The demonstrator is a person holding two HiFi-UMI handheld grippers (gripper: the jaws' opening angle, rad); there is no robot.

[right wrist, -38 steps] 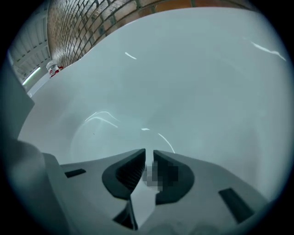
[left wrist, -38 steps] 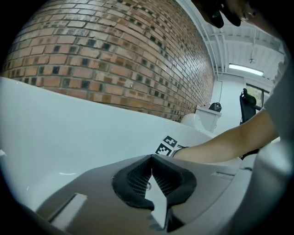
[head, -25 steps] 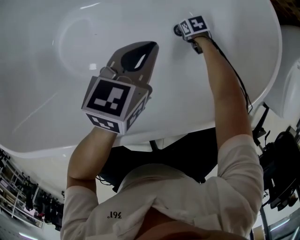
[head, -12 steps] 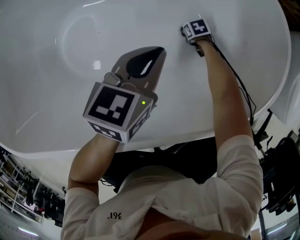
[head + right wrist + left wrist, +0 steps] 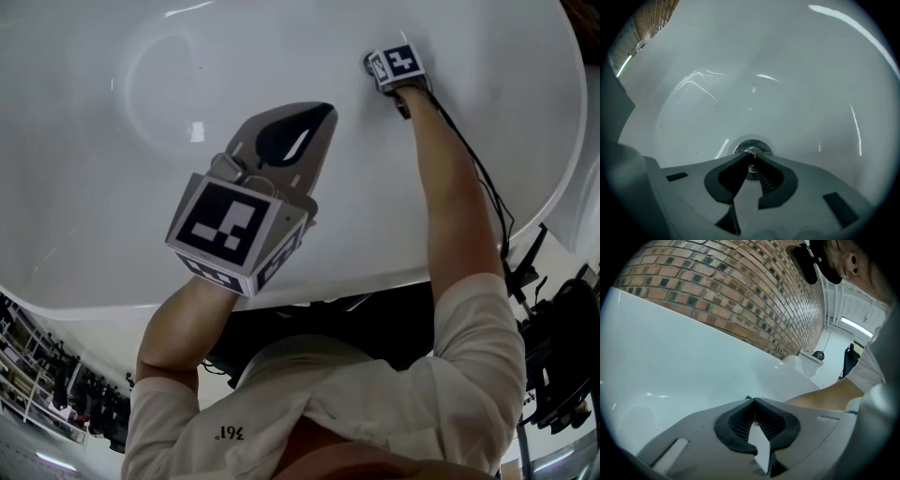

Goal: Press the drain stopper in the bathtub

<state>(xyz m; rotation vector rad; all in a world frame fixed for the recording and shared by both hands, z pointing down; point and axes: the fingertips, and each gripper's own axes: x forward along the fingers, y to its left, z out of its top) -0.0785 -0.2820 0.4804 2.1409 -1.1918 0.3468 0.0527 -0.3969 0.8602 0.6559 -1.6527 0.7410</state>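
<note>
The white bathtub (image 5: 112,197) fills the head view. Its round chrome drain stopper (image 5: 752,149) shows in the right gripper view at the tub's bottom, directly past the jaw tips. My right gripper (image 5: 752,157) is shut, tips together and at or touching the stopper; in the head view the right gripper (image 5: 377,64) reaches far down into the tub and covers the stopper. My left gripper (image 5: 322,111) hangs shut over the tub's middle, holding nothing; the left gripper (image 5: 753,401) points at the tub's far wall.
A brick wall (image 5: 740,282) rises behind the tub's far rim. A white toilet (image 5: 810,363) stands beyond the tub's end. Cables and dark equipment (image 5: 562,347) lie on the floor at the right, outside the tub.
The left gripper has drifted slightly right and farther over the tub. The right gripper has edged a little right at the drain. Both stay shut.
</note>
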